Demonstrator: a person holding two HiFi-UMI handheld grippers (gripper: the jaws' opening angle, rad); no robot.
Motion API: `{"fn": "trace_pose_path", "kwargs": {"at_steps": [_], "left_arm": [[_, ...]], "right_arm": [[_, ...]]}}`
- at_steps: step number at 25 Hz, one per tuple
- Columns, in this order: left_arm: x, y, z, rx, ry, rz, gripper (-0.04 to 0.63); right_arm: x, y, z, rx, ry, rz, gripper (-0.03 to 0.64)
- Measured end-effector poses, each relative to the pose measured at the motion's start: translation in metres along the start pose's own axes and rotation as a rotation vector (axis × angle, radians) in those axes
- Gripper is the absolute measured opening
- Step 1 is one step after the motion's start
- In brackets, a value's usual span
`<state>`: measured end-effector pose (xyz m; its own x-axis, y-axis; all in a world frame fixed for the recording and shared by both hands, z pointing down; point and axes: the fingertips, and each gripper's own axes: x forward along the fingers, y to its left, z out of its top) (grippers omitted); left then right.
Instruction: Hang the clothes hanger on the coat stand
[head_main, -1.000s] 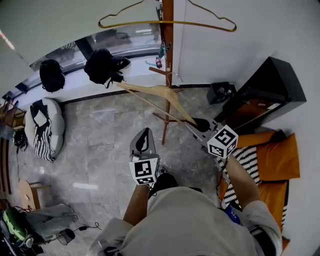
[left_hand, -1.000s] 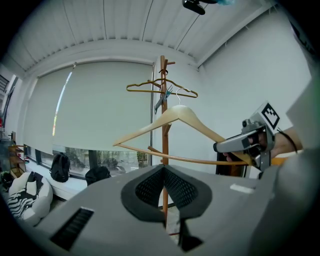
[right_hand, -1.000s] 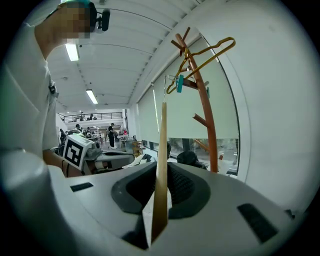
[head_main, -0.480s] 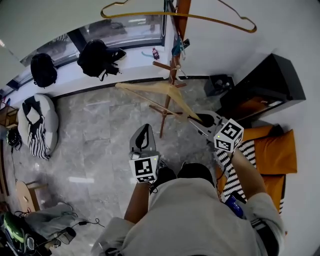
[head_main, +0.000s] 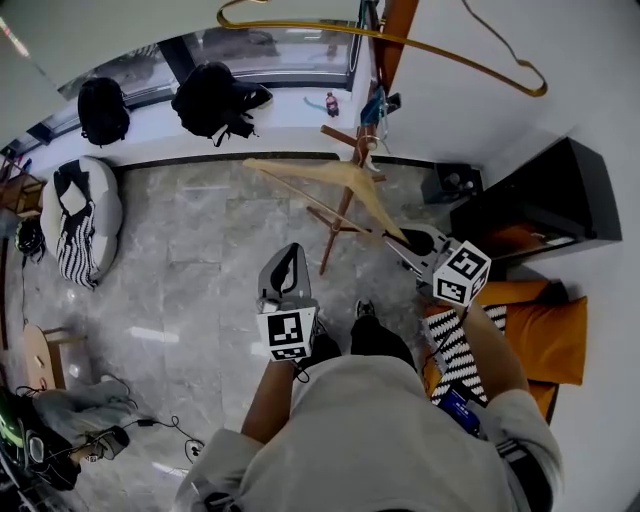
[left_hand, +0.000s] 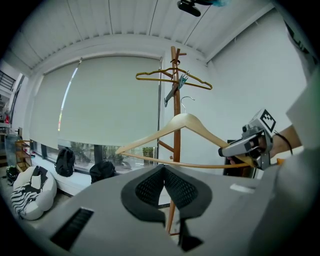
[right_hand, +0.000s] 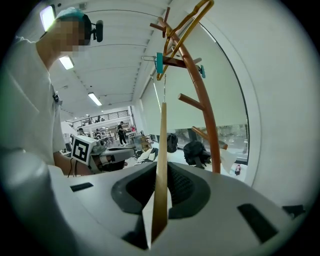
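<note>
- The wooden hanger (head_main: 318, 178) is held by one end of its bar in the right gripper (head_main: 408, 240), whose jaws are closed narrowly on the wood.
- The hanger is raised beside the coat stand (head_main: 341, 212), with its hook close to the pole and pegs; it is not seen resting on any peg.
- The left gripper (head_main: 285, 266) is carried low, its jaws together with nothing between them.
- A yellow wire hanger (head_main: 400, 40) is already hung at the top.
- The hooking over a peg and the release are judged to be left.
</note>
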<state>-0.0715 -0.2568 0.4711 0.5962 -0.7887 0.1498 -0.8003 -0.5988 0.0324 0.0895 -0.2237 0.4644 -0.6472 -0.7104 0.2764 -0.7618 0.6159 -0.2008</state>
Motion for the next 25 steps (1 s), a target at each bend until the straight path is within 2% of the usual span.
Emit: {"fn": "trace_pose_path", "kwargs": {"at_steps": [14, 25], "left_arm": [[0.027, -0.017, -0.004, 0.001, 0.053, 0.137, 0.008], [0.040, -0.026, -0.011, 0.020, 0.102, 0.197, 0.008]], "right_arm": [[0.010, -0.047, -0.017, 0.046, 0.030, 0.146, 0.046], [0.023, -0.058, -0.025, 0.046, 0.018, 0.230, 0.046]]}}
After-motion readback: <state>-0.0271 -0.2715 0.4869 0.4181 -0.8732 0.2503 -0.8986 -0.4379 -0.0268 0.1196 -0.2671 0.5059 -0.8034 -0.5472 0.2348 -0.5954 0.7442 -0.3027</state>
